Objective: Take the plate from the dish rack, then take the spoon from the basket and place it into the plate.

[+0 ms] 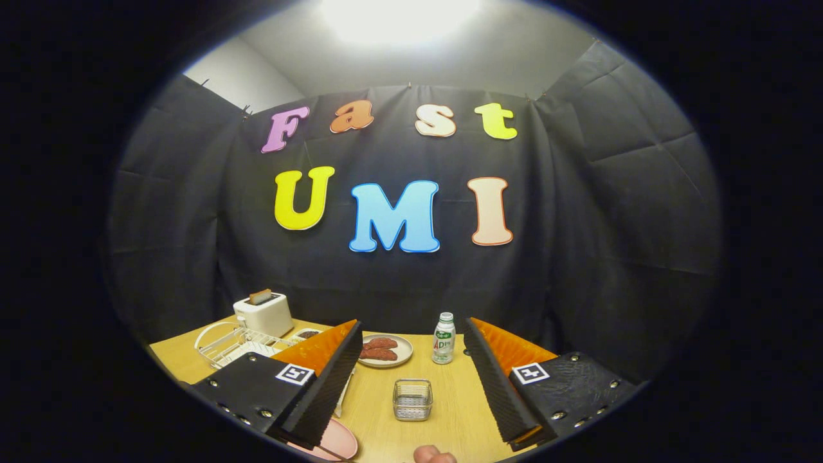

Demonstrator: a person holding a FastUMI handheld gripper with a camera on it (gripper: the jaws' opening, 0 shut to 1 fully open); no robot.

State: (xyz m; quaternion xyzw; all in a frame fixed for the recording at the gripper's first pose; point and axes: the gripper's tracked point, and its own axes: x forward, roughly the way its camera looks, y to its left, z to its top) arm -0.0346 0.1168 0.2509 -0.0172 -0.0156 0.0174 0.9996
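Observation:
My gripper [411, 326] hangs above the wooden table [450, 418], open wide with nothing between its fingers. A pink plate [337, 440] lies flat on the table under the near end of the left finger, partly hidden by it. A thin dark stick shape crosses the plate's near edge; I cannot tell whether it is the spoon. The small wire basket [412, 399] stands on the table between the fingers, and its contents are unclear. Beyond the left finger, at the table's left, the white wire dish rack [228, 344] sits.
A white toaster [262, 313] stands behind the rack, with a small dish [307, 334] beside it. A grey plate of red-brown food [386, 350] and a small bottle [443, 337] stand beyond the basket. A small pinkish rounded thing [434, 456] pokes in at the table's near edge.

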